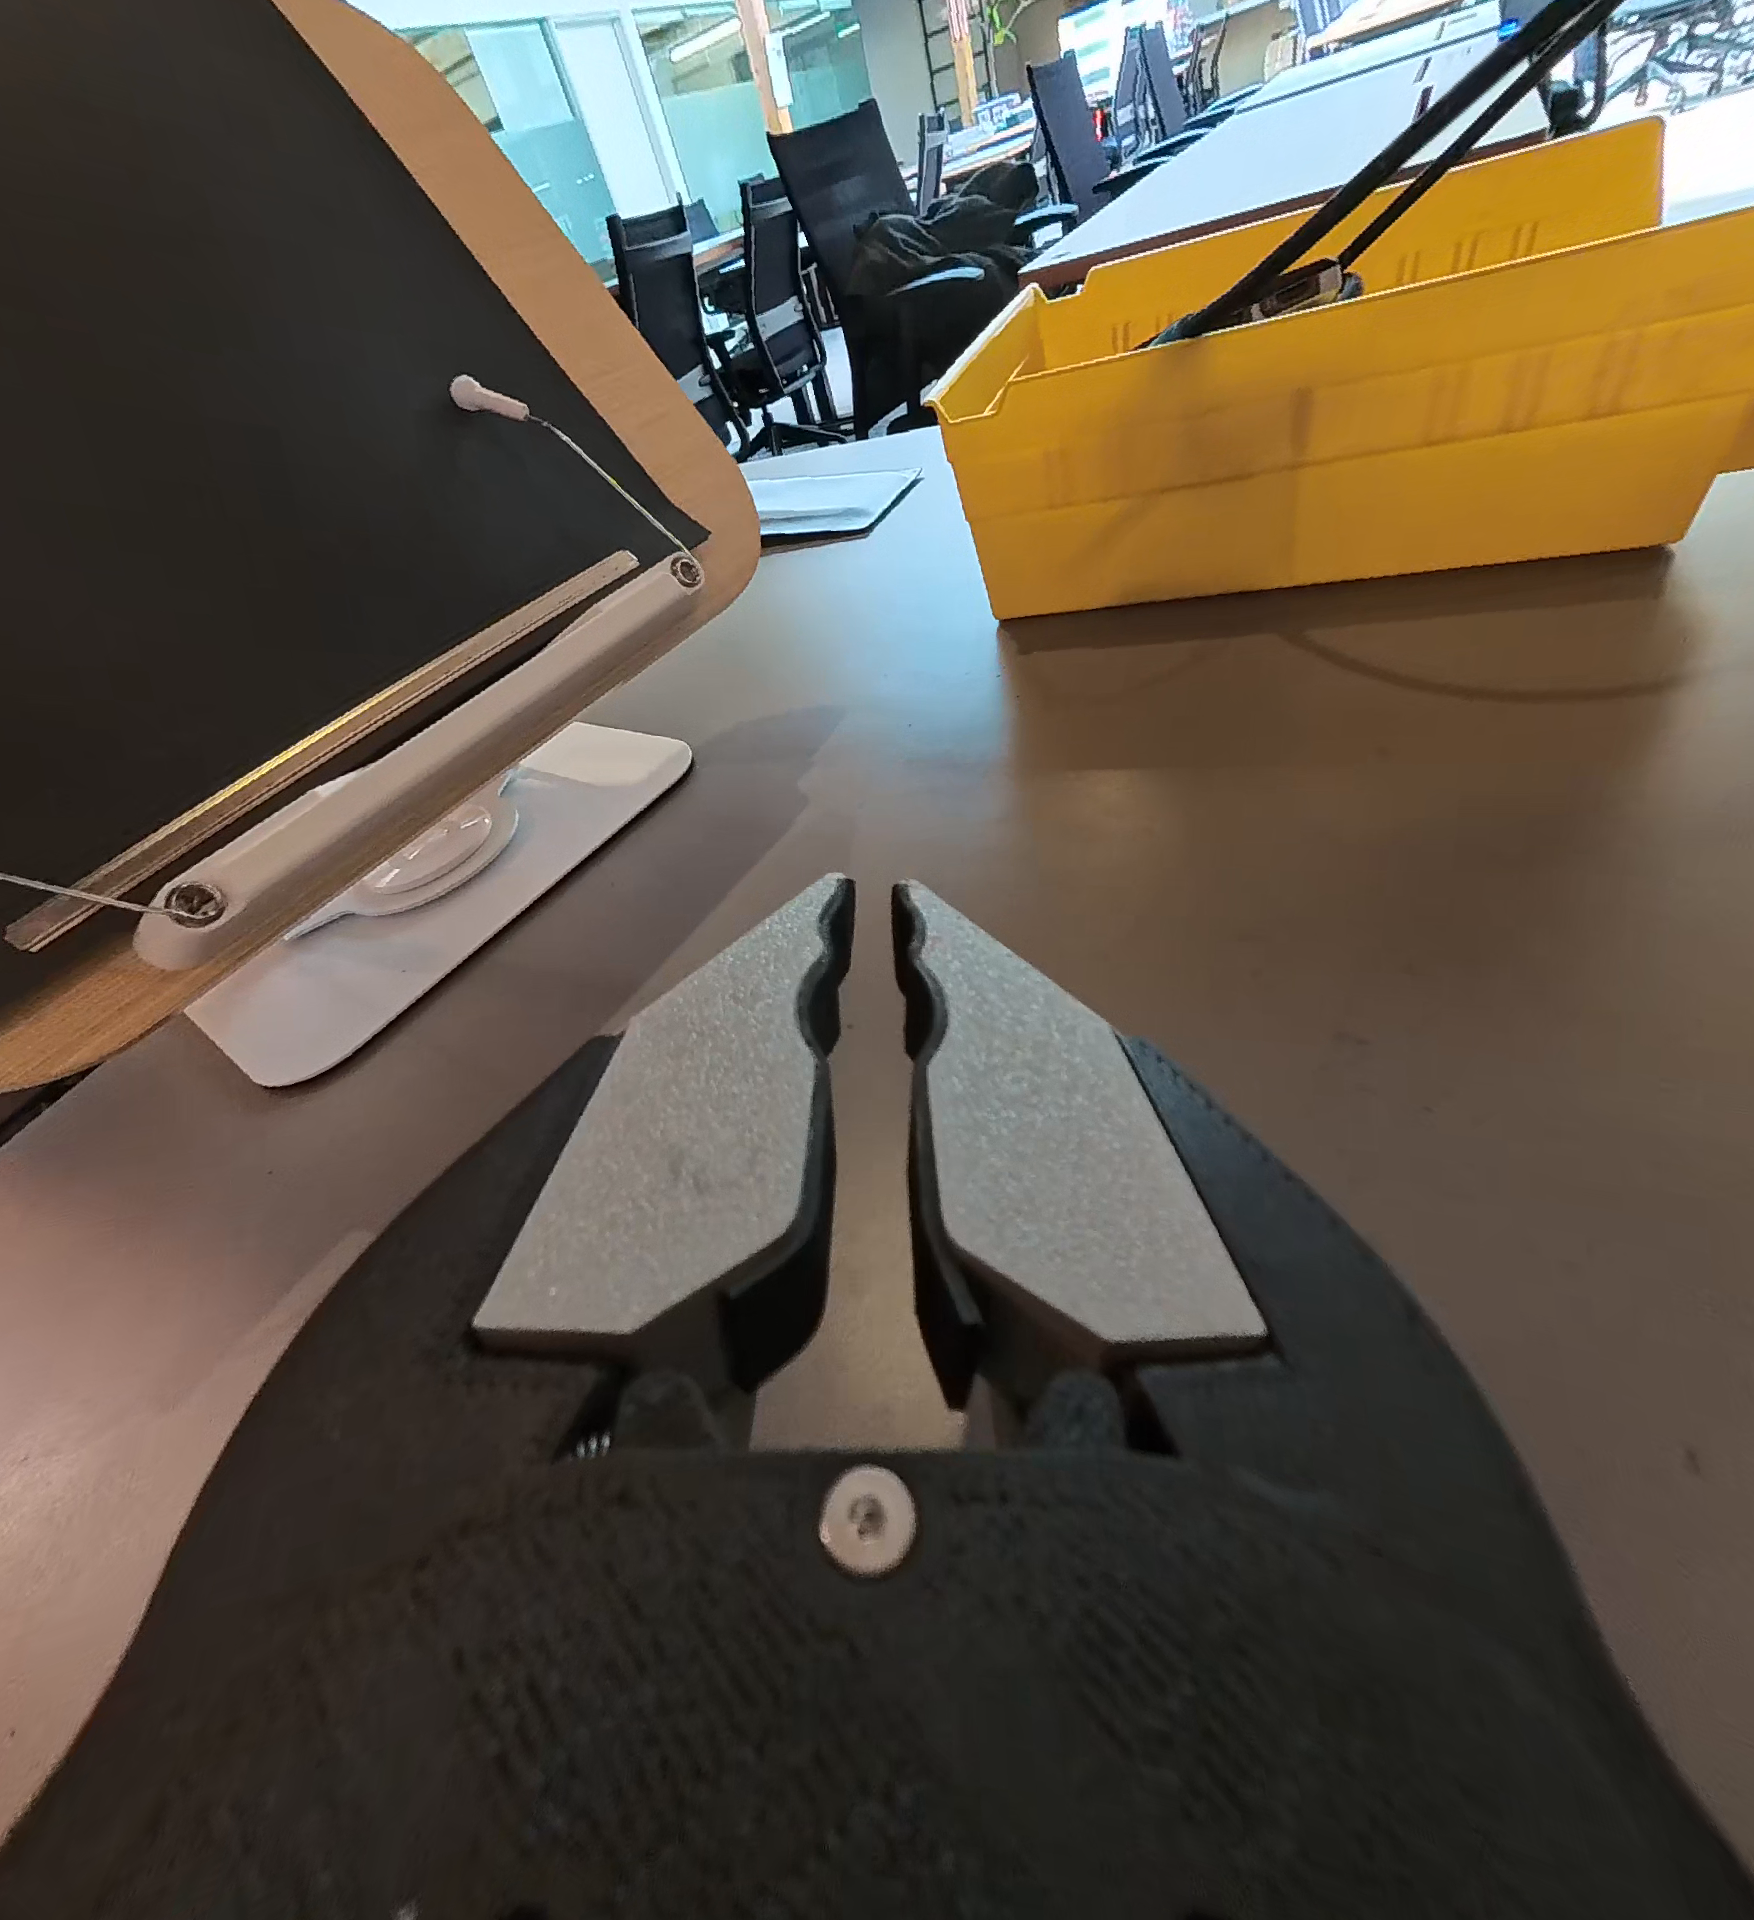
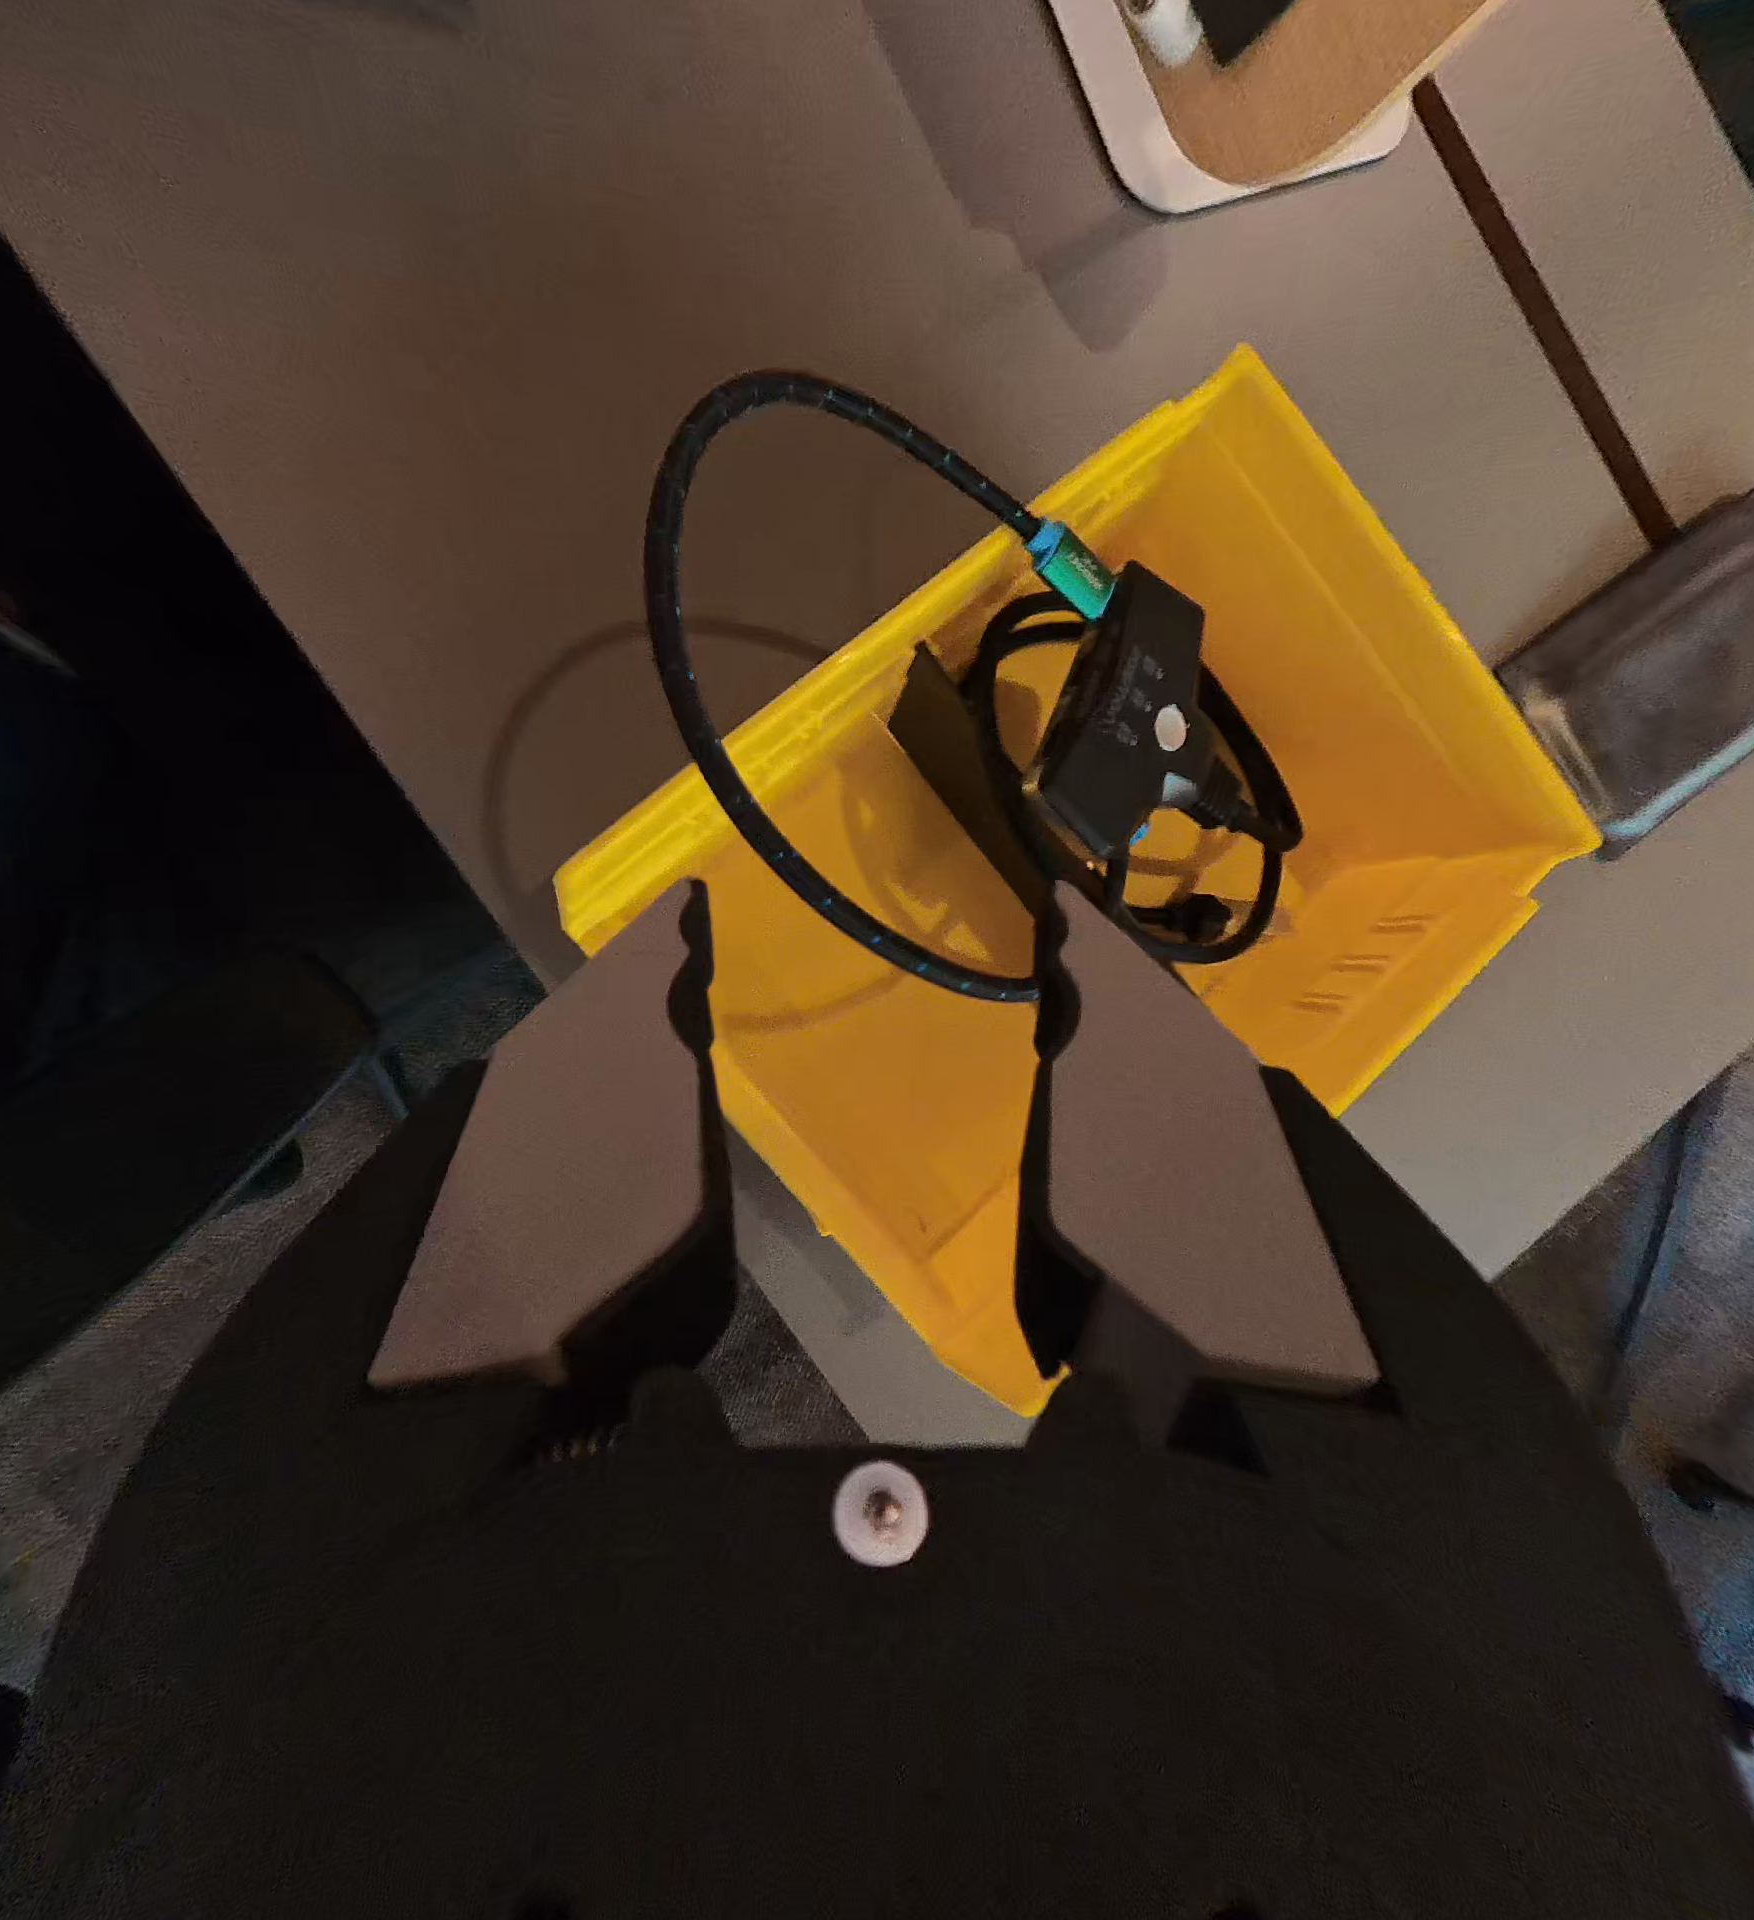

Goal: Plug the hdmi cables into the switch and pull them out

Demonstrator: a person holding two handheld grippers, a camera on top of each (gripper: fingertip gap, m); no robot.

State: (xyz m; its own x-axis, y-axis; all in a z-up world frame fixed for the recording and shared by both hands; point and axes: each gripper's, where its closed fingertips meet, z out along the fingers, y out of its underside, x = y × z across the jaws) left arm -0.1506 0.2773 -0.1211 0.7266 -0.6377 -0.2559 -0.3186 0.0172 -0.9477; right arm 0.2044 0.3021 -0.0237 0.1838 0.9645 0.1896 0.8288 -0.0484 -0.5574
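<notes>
The black HDMI switch (image 2: 1122, 717) is in the yellow bin (image 2: 1372, 623), and I cannot tell if it rests or hangs. A green plug (image 2: 1070, 571) of a braided black cable (image 2: 675, 644) is in its upper end. The cable loops wide over the bin's rim and ends behind my right finger (image 2: 1143, 1091). A thinner black cable (image 2: 1257, 894) coils under the switch. My right gripper (image 2: 875, 899) is above the bin, open and empty between the fingers. My left gripper (image 1: 873, 904) is low over the table, short of the bin (image 1: 1320, 499), shut but for a narrow slit, and empty. Black cable lines (image 1: 1372, 187) rise from the bin.
A tilted wooden book stand (image 1: 229, 416) on a white base (image 1: 499, 862) stands to the left and also shows in the right wrist view (image 2: 1268, 104). White paper (image 1: 831, 499) lies behind it. A silvery object (image 2: 1683, 655) lies beside the bin. Office chairs (image 1: 831, 260) stand beyond the table. Between my right fingertips and the black HDMI switch (image 2: 1122, 717) there is roughly 12 cm.
</notes>
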